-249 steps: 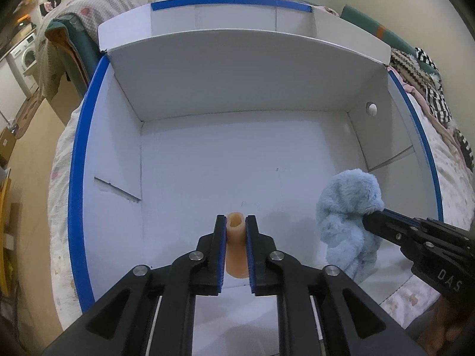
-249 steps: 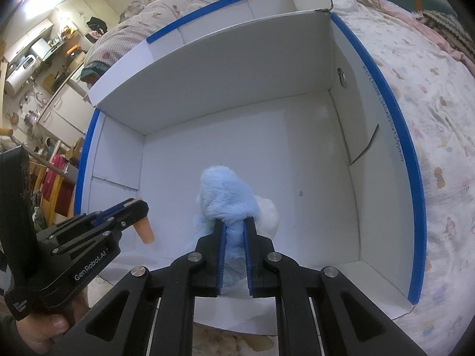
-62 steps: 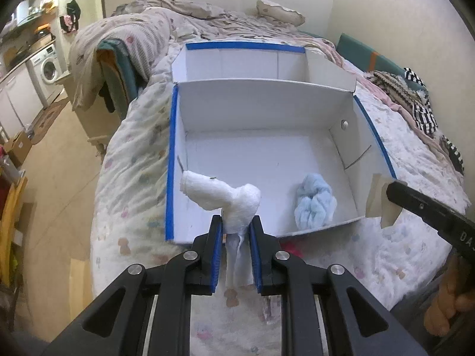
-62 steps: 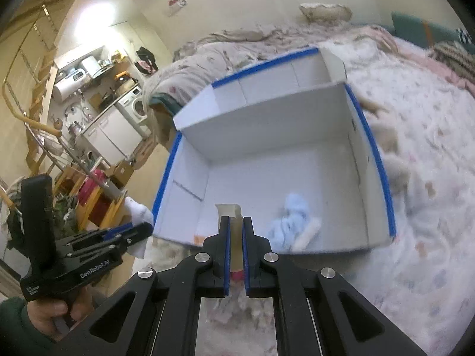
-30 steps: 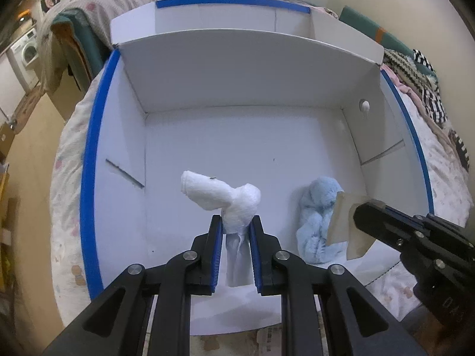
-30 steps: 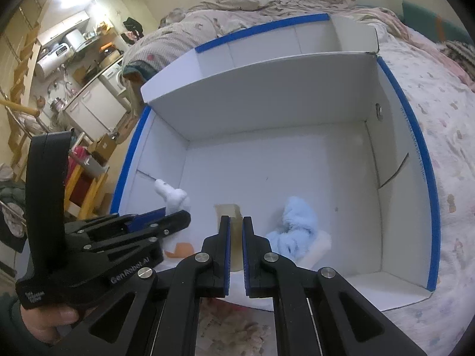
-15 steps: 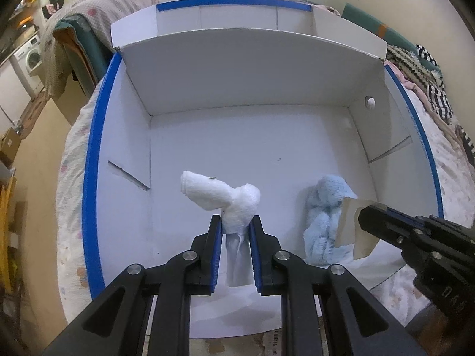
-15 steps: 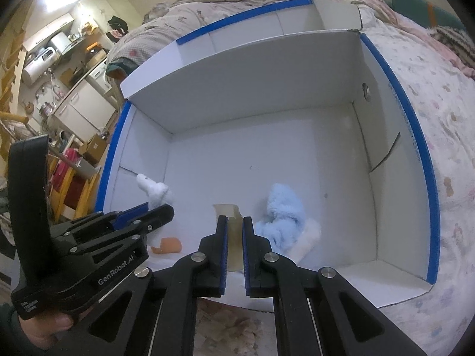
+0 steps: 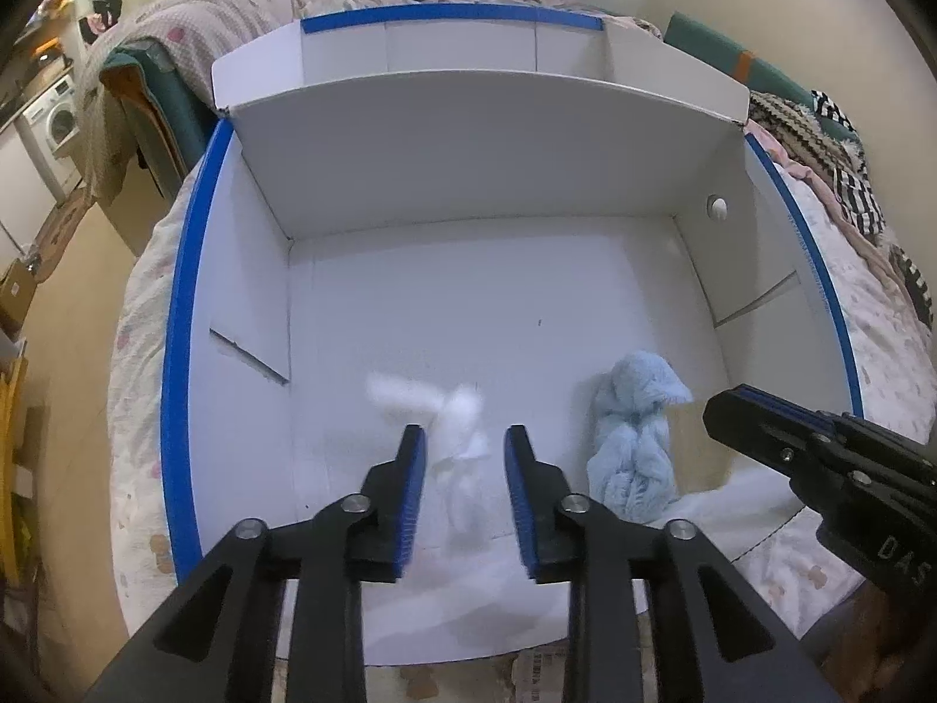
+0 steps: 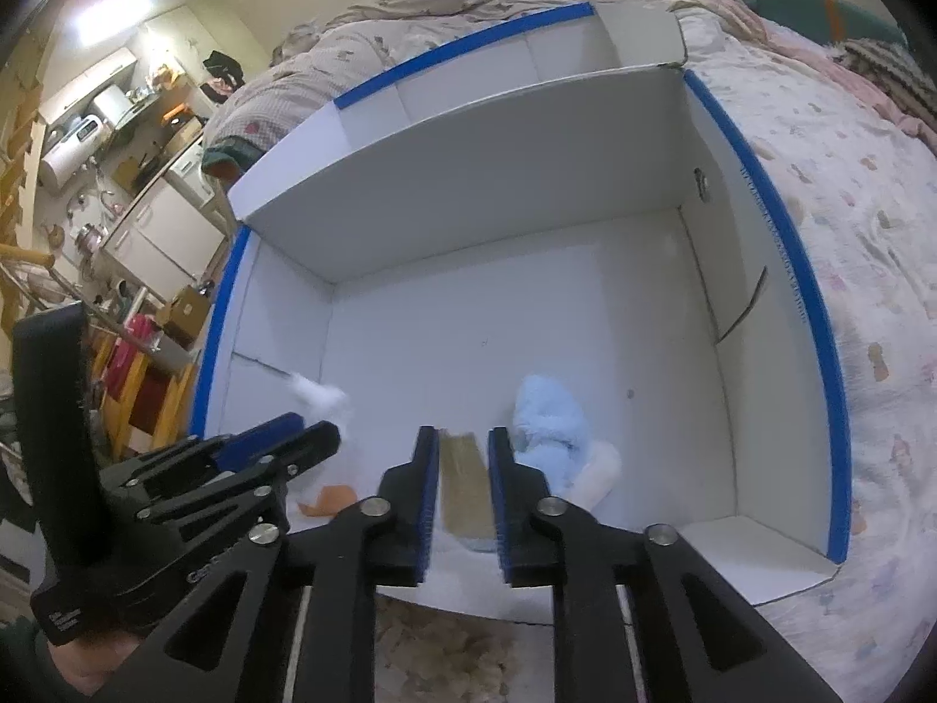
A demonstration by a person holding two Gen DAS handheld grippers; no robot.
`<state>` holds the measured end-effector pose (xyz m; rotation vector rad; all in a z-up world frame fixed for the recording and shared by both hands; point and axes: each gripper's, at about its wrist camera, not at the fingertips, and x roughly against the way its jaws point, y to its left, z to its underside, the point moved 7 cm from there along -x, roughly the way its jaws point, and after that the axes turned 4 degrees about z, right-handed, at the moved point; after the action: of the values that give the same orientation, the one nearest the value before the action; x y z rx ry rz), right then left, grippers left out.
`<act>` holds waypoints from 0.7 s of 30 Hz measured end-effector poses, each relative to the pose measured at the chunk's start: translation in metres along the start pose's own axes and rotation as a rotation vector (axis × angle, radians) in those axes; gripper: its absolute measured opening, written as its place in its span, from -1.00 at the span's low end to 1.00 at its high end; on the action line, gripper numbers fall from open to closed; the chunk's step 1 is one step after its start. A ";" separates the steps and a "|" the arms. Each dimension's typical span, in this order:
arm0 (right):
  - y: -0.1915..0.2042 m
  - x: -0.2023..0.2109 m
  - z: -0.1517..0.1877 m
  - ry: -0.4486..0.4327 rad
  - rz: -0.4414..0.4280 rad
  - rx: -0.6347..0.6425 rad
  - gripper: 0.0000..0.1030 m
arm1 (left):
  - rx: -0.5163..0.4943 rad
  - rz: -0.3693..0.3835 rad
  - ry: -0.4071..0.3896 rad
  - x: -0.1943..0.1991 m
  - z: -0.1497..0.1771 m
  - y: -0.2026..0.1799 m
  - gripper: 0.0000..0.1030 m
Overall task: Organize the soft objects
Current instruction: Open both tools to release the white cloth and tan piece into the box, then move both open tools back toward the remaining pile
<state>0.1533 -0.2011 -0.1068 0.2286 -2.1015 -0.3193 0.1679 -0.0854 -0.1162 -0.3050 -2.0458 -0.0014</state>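
Note:
A white box with blue edges [image 9: 181, 304] lies open on a bed. My left gripper [image 9: 465, 468] is open; a white fluffy cloth [image 9: 451, 416], blurred, is dropping between its fingers onto the box floor. My right gripper [image 10: 462, 463] is open; a tan flat piece [image 10: 462, 480] sits loose between its fingers. A light blue plush [image 9: 635, 439] lies on the floor at the right, also in the right wrist view [image 10: 550, 416]. An orange piece [image 10: 328, 498] lies near the front left of the box.
The box [image 10: 820, 351] has a raised back flap [image 9: 486, 140] and slotted side walls. A patterned bedsheet [image 10: 849, 176] surrounds it. Striped clothes [image 9: 843, 135] lie at the right. Kitchen units [image 10: 134, 176] stand beyond the bed on the left.
Both grippers have opened. The white cloth has slipped from the left gripper and falls into the box; the tan piece is let go by the right gripper.

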 end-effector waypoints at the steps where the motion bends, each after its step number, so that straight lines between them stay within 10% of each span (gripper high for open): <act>1: -0.001 0.000 0.000 0.000 0.006 0.000 -0.61 | -0.001 0.000 -0.002 0.000 0.000 0.000 -0.34; 3: -0.002 -0.001 0.000 0.003 0.015 -0.004 -0.45 | -0.005 -0.003 -0.010 0.001 0.000 -0.001 -0.20; 6: -0.005 0.000 -0.002 -0.004 0.021 -0.015 0.34 | -0.015 -0.009 -0.021 0.003 -0.001 -0.003 -0.09; 14: -0.012 0.010 -0.011 -0.062 0.027 -0.074 1.00 | -0.012 -0.034 -0.052 0.010 -0.008 -0.003 0.32; 21: -0.009 0.028 -0.022 -0.161 0.019 -0.069 1.00 | -0.008 -0.058 -0.072 0.018 -0.011 -0.001 0.33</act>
<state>0.1575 -0.2210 -0.0763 0.1458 -2.2450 -0.4103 0.1693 -0.0842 -0.0954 -0.2538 -2.1256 -0.0346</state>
